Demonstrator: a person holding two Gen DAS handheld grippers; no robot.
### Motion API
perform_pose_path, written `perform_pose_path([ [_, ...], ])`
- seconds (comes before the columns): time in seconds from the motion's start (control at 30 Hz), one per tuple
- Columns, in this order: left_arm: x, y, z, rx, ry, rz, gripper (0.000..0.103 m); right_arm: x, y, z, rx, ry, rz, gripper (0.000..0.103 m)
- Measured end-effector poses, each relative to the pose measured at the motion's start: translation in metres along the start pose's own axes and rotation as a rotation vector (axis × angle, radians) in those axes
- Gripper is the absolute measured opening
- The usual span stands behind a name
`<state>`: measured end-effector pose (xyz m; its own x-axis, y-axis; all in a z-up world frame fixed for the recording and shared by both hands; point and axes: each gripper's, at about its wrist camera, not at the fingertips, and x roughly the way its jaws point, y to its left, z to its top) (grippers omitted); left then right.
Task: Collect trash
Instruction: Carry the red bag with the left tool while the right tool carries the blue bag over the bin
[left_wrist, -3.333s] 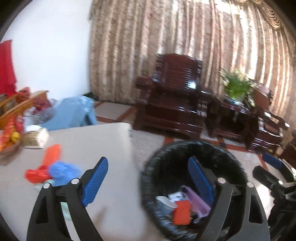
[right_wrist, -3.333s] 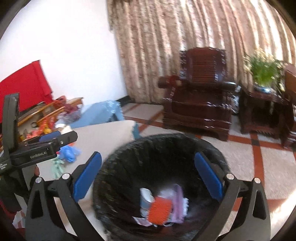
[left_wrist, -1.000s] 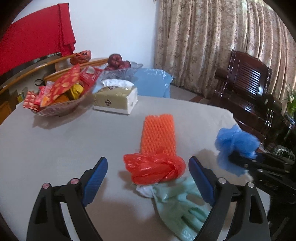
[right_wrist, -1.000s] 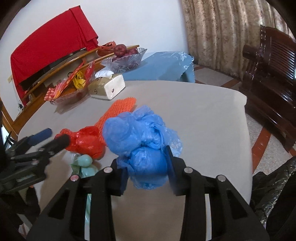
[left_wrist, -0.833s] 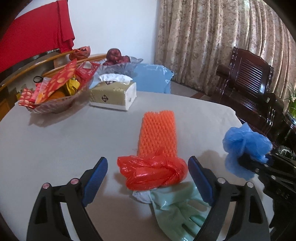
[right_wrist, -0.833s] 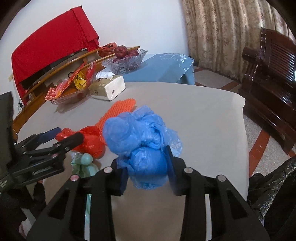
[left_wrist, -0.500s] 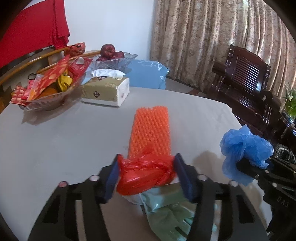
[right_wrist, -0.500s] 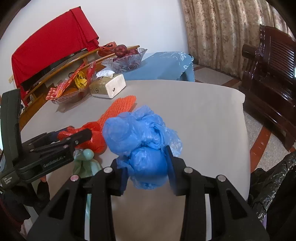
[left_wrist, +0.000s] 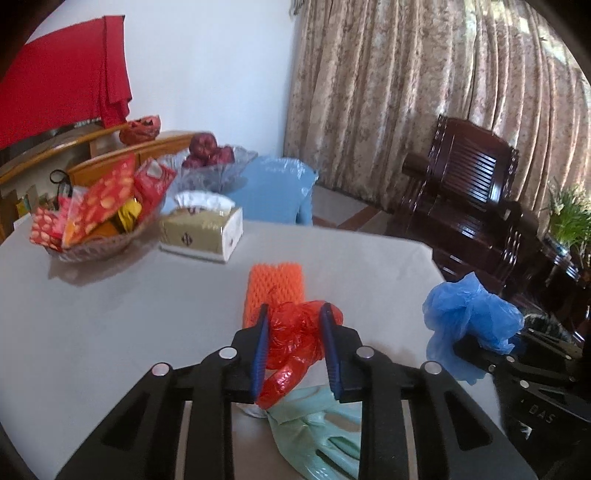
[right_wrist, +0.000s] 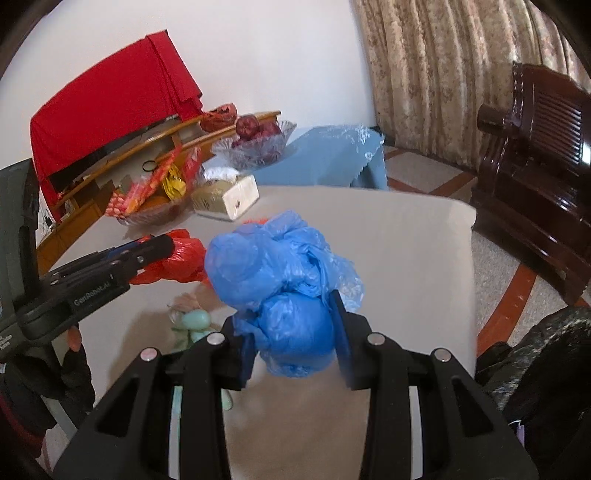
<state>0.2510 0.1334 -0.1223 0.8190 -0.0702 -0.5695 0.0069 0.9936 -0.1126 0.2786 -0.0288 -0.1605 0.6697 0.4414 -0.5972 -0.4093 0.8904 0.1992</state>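
Observation:
My left gripper (left_wrist: 294, 343) is shut on a crumpled red plastic bag (left_wrist: 293, 338) and holds it just above the grey table (left_wrist: 110, 332). An orange foam net (left_wrist: 275, 290) lies on the table just beyond it, and a pale green rubber glove (left_wrist: 321, 424) lies below it. My right gripper (right_wrist: 291, 332) is shut on a crumpled blue plastic bag (right_wrist: 273, 273) and holds it above the table (right_wrist: 406, 251). That blue bag also shows at the right of the left wrist view (left_wrist: 469, 321). The black bin liner (right_wrist: 546, 350) shows at the right edge.
A tissue box (left_wrist: 201, 232), a glass bowl of snack packets (left_wrist: 96, 218) and a glass bowl of red fruit (left_wrist: 214, 162) stand at the table's far side. A blue-covered chair (left_wrist: 273, 192) and dark wooden armchairs (left_wrist: 469, 188) stand beyond the table.
My left gripper has closed on the red bag and lifted it a little off the glove. My right gripper still holds the blue bag, raised slightly.

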Motion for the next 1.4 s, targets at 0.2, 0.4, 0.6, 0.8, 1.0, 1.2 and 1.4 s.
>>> perform_pose_path([
  [0.2, -0.037, -0.008, 0.010, 0.000, -0.049, -0.014, 0.026, -0.036, 0.002, 0.006, 0.006, -0.054, 0.000, 0.034],
  [0.4, -0.068, -0.025, 0.010, 0.020, -0.062, -0.028, 0.026, -0.073, 0.002, 0.001, 0.008, -0.079, -0.010, 0.035],
  [0.6, -0.094, -0.048, 0.002, 0.042, -0.070, -0.058, 0.026, -0.109, -0.001, -0.009, 0.028, -0.098, -0.021, 0.035],
  [0.8, -0.116, -0.074, -0.006, 0.068, -0.080, -0.103, 0.026, -0.146, -0.008, -0.020, 0.039, -0.126, -0.049, 0.035],
  [1.0, -0.126, -0.104, -0.012, 0.099, -0.082, -0.151, 0.026, -0.180, -0.024, -0.037, 0.060, -0.144, -0.094, 0.035],
  [1.2, -0.132, -0.144, -0.022, 0.155, -0.076, -0.215, 0.026, -0.211, -0.050, -0.060, 0.104, -0.158, -0.157, 0.035],
  [1.4, -0.125, -0.184, -0.032, 0.199, -0.046, -0.296, 0.026, -0.234, -0.080, -0.083, 0.148, -0.161, -0.231, 0.035],
])
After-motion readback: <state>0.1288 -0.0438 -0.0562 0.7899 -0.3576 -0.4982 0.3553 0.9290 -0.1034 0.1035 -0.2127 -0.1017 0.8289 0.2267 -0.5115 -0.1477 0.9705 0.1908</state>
